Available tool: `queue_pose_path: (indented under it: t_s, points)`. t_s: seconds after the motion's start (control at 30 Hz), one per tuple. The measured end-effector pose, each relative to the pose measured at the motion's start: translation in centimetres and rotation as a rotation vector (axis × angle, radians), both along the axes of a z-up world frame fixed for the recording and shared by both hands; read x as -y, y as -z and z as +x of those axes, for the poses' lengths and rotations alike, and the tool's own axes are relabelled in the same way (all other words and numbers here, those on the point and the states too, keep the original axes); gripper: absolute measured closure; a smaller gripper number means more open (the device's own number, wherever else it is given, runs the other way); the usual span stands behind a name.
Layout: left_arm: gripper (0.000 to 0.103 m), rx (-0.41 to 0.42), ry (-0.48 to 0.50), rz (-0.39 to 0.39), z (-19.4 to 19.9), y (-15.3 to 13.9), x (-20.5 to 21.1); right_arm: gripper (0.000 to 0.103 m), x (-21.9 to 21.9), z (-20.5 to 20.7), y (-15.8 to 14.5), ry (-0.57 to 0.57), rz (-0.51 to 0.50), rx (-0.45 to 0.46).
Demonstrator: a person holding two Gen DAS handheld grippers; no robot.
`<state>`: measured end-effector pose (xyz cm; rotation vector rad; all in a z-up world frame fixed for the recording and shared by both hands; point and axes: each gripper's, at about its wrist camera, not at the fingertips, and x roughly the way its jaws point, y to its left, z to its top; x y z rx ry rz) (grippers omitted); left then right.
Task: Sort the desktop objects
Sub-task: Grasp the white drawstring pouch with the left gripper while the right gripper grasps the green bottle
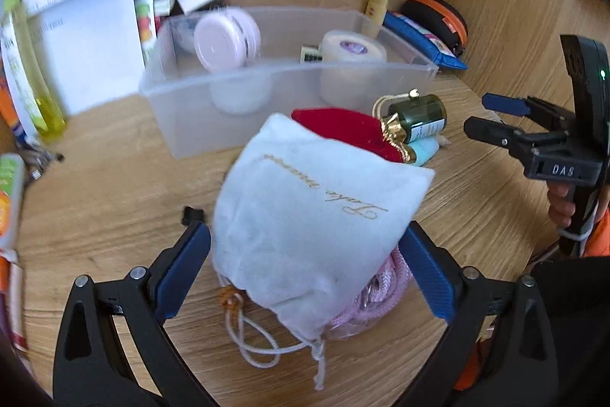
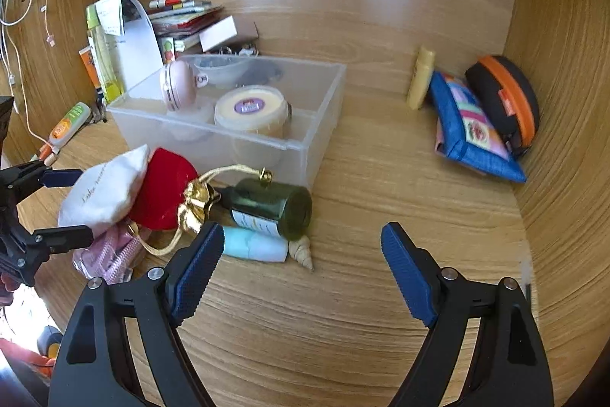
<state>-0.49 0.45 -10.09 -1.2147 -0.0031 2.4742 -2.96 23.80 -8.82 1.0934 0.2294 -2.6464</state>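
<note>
A white drawstring pouch (image 1: 316,216) with gold script lies on the wooden desk, on top of a pink mesh bag (image 1: 381,296). My left gripper (image 1: 305,227) is open and straddles the pouch, one blue pad on each side, not visibly pressing. Behind the pouch are a red velvet pouch (image 1: 343,128) with a gold top, a dark green bottle (image 2: 274,208) on its side and a pale blue tube (image 2: 251,246). My right gripper (image 2: 301,227) is open over bare desk, just right of the bottle and a small seashell (image 2: 301,254), with nothing between its fingers.
A clear plastic bin (image 2: 228,136) behind the pile holds a pink round case and a cream tub. Papers, bottles and boxes crowd the back left. A blue zip pouch (image 2: 472,128), an orange-trimmed black case (image 2: 503,98) and a yellow tube (image 2: 419,79) lean in the back right corner.
</note>
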Motion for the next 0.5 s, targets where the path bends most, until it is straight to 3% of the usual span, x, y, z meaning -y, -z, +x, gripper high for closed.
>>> queue_pose_path:
  t_s: [0.3,0.5]
  points:
    - [0.003,0.082,-0.032,0.098,-1.6,1.2,0.2,0.021,0.6,-2.6,1.9,-0.04,-0.019,0.057]
    - [0.003,0.07,-0.037,0.075,-2.0,1.7,-0.7,0.021,1.4,-4.4,3.4,-0.067,-0.013,0.098]
